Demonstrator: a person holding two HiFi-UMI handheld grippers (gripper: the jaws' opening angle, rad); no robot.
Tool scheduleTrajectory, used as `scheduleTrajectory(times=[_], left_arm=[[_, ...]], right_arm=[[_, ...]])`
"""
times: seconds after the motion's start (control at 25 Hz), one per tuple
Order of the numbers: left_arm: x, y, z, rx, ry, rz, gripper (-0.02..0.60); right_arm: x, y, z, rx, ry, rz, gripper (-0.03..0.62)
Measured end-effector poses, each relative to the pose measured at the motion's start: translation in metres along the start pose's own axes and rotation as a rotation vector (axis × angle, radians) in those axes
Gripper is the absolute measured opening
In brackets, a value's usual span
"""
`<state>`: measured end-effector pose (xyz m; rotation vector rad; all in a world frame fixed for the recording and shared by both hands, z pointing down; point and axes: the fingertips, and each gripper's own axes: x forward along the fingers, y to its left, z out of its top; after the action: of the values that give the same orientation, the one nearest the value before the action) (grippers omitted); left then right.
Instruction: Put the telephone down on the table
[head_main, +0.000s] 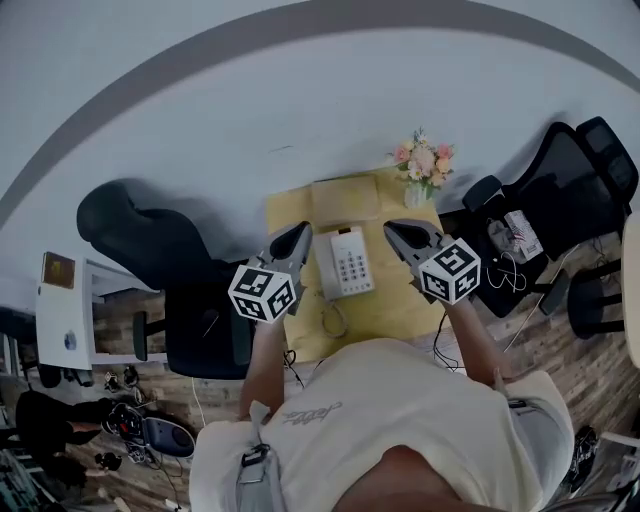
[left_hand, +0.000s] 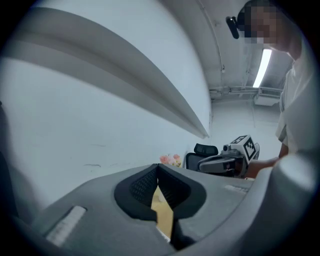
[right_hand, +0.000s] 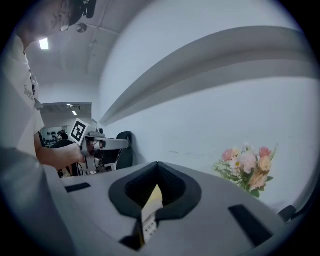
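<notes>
Head view: left tool (head_main: 299, 234) & right tool (head_main: 393, 229) both fully closed, empty, flanking telephone (head_main: 347, 262) on table (head_main: 290, 212).

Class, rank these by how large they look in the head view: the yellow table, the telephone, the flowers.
1. yellow table
2. telephone and flowers look about alike, so I leave them unranked.

Head view: camera above the person (head_main: 400, 420), facing steeply down, well clear of the worktop (head_main: 290, 215). Each gripper view: camera close behind its own jaws, facing roughly level toward the wall (left_hand: 75, 125). The left one takes in the right gripper (left_hand: 201, 164), the right one the left gripper (right_hand: 128, 144). All three share the flowers (right_hand: 247, 167).
</notes>
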<state>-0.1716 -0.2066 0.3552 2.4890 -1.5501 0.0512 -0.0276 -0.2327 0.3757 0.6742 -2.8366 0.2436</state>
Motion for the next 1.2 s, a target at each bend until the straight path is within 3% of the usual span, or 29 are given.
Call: scheduleTrajectory(times=[0.32, 0.52, 0.88, 1.2], left_arm=[[-0.019, 0.016, 0.038, 0.026, -0.088, 0.081, 0.017], [-0.028, 0.011, 0.061, 0.044, -0.131, 0.07, 0.017], [-0.038, 0.0, 0.095, 0.219, -0.151, 0.099, 0.017], [-0.039, 0.0, 0.102, 0.257, -0.173, 0.123, 0.017]], right_arm=[[-0.011, -0.001, 0.052, -0.06, -0.085, -0.023, 0.002], [-0.016, 0.0, 0.077, -0.088, -0.136, -0.029, 0.002], [-0.027, 0.007, 0.11, -0.127, -0.212, -0.035, 0.002], [-0.024, 0.019, 0.117, -0.171, -0.221, -0.04, 0.002]])
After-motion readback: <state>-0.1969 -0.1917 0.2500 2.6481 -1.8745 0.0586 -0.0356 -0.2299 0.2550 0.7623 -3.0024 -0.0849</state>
